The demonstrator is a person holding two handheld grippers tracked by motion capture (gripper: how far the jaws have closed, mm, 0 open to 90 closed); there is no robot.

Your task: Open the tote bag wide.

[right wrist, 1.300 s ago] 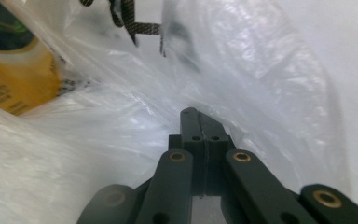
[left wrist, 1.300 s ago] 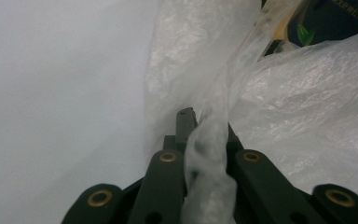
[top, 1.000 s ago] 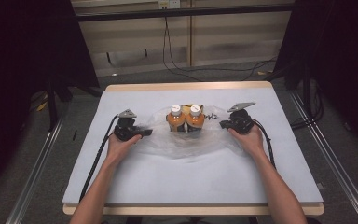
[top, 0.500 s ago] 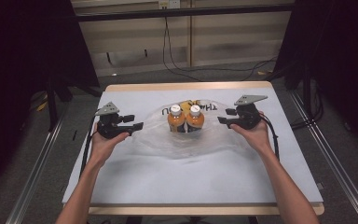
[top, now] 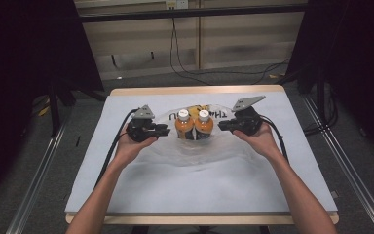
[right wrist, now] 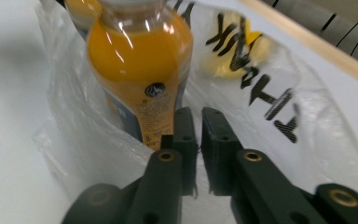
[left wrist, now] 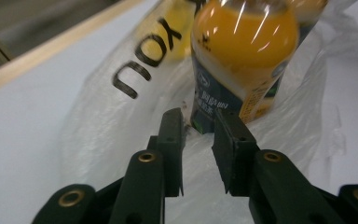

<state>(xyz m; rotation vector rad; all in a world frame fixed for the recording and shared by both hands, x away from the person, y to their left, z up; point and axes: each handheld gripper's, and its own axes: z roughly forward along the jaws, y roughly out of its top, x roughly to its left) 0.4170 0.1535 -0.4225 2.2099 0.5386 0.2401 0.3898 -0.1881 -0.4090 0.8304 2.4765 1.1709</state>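
Two orange juice bottles with white caps, one on the left and one on the right, stand side by side on a clear plastic bag printed THANK YOU. My left gripper points at the left bottle. In its own view the left gripper has its jaws apart, with bag film lying between them. My right gripper points at the right bottle. In its own view the right gripper has its jaws closed to a thin slit on the bag.
The bag and bottles sit at the far middle of a white-covered table with a wooden edge. A black cable trails from the left gripper toward the front. Metal rails run along the floor on both sides.
Half a second ago both grippers were spread wide with the bag stretched between them. Both have moved back in toward the bottles, and the bag has gathered up around them.
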